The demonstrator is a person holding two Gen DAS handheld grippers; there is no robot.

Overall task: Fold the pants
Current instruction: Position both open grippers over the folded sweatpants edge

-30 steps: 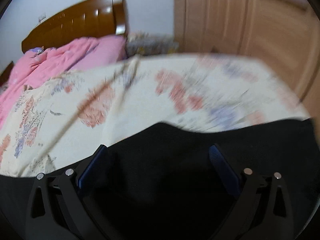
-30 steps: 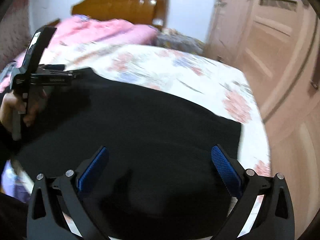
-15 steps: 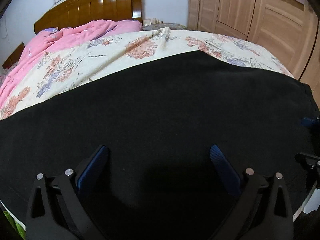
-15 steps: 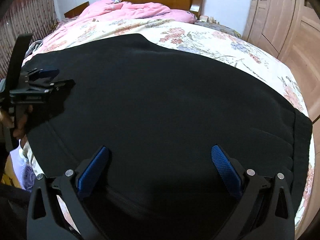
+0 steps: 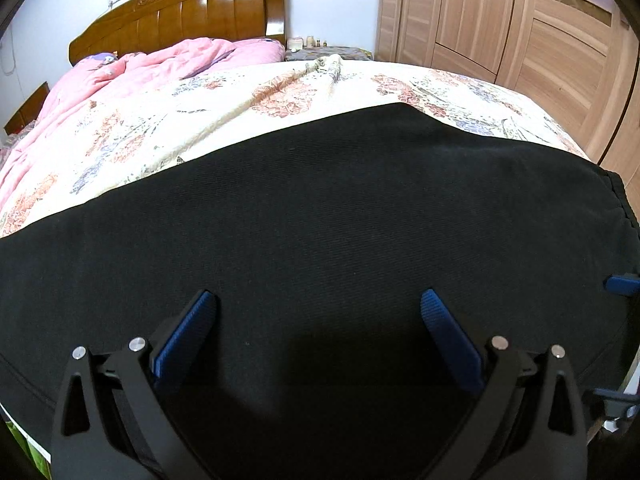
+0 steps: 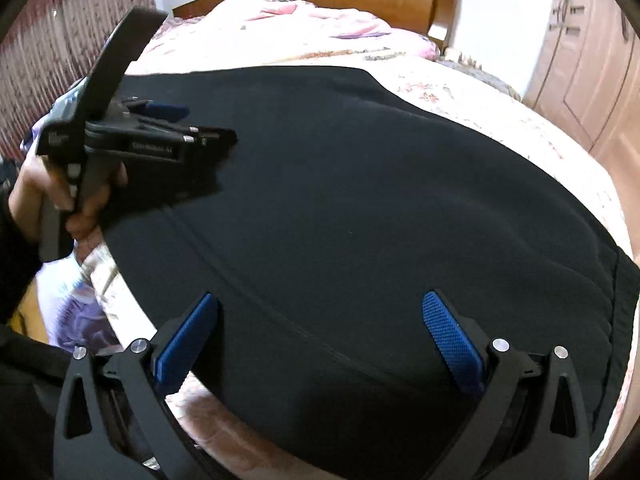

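Black pants (image 5: 320, 208) lie spread flat across the floral bed sheet (image 5: 168, 128), with the waistband (image 6: 624, 300) at the right end. My left gripper (image 5: 317, 300) hovers open over the dark cloth, nothing between its blue pads. In the right wrist view a hand (image 6: 36, 184) holds that left gripper (image 6: 204, 124) over the pants' left part. My right gripper (image 6: 320, 300) is open too, above the near edge of the pants by the bed's side. One of its blue fingertips (image 5: 622, 285) shows at the right edge of the left wrist view.
A pink quilt (image 5: 160, 60) is bunched by the wooden headboard (image 5: 192, 12). Wooden wardrobe doors (image 5: 520, 28) stand close along the bed's right side. A patterned curtain (image 6: 48, 60) hangs on the left. The bed's near edge (image 6: 132, 292) runs under my right gripper.
Both cameras have swung down and in over the pants, which now fill each view. The left gripper has come nearer the right one. Both have stayed open.
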